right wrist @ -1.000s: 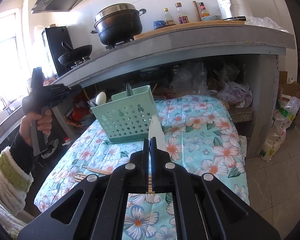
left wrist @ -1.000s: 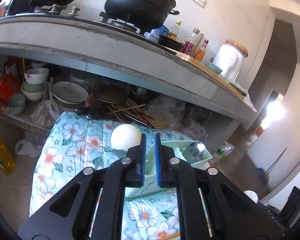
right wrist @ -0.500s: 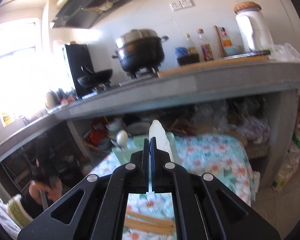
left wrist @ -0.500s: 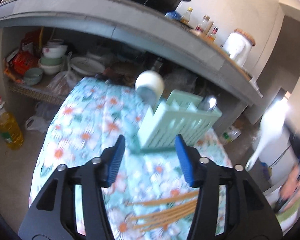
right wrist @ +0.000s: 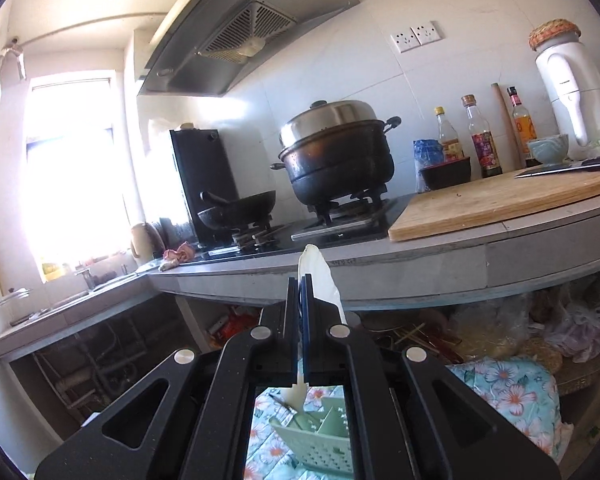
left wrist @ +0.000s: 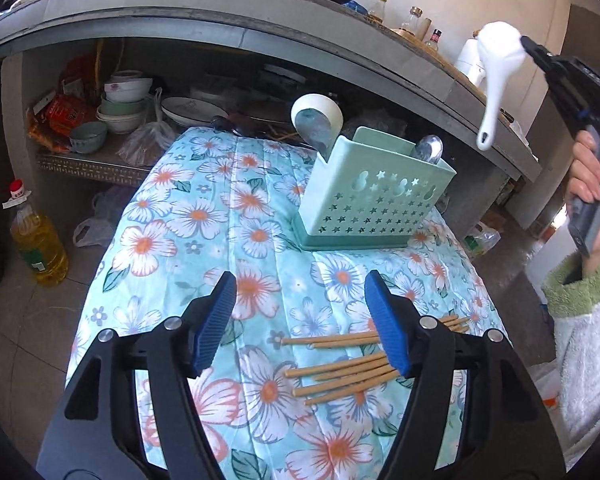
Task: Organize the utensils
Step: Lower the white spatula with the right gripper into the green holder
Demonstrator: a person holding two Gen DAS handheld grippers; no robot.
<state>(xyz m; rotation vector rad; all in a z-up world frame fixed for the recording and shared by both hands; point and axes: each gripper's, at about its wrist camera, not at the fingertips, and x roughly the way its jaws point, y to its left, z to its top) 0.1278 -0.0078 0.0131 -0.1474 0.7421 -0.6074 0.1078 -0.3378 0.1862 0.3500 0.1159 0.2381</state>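
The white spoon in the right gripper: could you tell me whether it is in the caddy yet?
Out. The right gripper holds the spoon in the air above the caddy.

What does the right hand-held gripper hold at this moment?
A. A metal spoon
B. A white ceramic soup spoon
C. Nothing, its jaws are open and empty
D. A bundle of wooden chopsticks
B: the right hand-held gripper is shut on the white ceramic soup spoon, raised in the air, while the wooden chopsticks lie on the floral cloth and the metal spoon stands in the green utensil caddy.
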